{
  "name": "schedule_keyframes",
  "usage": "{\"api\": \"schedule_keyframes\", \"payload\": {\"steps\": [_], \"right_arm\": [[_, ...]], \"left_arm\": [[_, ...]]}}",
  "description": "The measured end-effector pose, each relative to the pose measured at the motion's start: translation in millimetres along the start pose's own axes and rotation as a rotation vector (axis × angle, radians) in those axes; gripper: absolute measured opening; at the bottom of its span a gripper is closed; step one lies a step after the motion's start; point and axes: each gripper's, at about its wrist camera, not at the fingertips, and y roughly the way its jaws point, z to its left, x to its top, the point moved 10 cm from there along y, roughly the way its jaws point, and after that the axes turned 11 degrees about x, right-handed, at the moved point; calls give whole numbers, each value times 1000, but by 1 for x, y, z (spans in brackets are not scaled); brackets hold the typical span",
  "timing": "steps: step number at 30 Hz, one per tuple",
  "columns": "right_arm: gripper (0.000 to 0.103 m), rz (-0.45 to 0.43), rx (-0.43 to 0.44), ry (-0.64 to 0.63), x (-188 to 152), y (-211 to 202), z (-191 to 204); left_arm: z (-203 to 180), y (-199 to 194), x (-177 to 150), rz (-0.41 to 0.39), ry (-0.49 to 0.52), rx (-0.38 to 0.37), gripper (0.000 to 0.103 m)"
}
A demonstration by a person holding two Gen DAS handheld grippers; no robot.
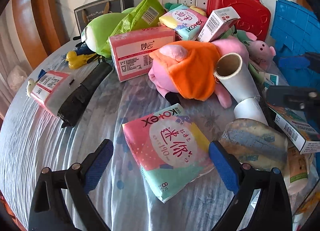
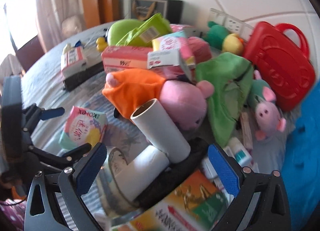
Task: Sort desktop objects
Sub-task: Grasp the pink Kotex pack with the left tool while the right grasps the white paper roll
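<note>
Your left gripper [image 1: 161, 159] sits low in the left wrist view with its blue pads [image 1: 99, 163] spread wide, straddling the Kotex pack [image 1: 170, 155] that lies flat on the bedsheet [image 1: 50, 131] at lower centre. The pack is not yet touched on either side. It looks soft and slippery, so I would come down square over its narrow width, keep both pads level with the cloth, and close slowly so the film does not squirt out. The mottled bundle [image 1: 256, 145] lies just beside the right pad, so stay clear of it.

Your right gripper [image 2: 154, 169] is also spread, holding nothing, above the white roll [image 2: 162, 129] in the lower middle of the right wrist view. That roll leans on a shorter white tube [image 2: 148, 163] and something black, and would likely tumble if nudged.

Further up, the pink plush in orange [image 1: 190, 71] lies across the centre, the folded black umbrella [image 1: 84, 93] at left, the pink tissue box [image 1: 140, 51] behind it, and the red case [image 1: 240, 9] and blue crate [image 1: 296, 31] at upper right.

The right wrist view is blurred, so labels there cannot be read. The boxes at its bottom edge are cut off. What lies under the plush pile is hidden, and no sorting bin beyond the crate can be made out.
</note>
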Motion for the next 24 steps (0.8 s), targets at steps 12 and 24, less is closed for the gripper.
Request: {"api": "schedule_keyframes", "payload": {"steps": [12, 24], "right_arm": [[60, 134, -92, 52, -1, 71, -27], [54, 53, -63, 235, -10, 22, -38]], "left_arm": [[-13, 10, 7, -20, 86, -92, 83], [1, 0, 1, 4, 227, -220, 69]]}}
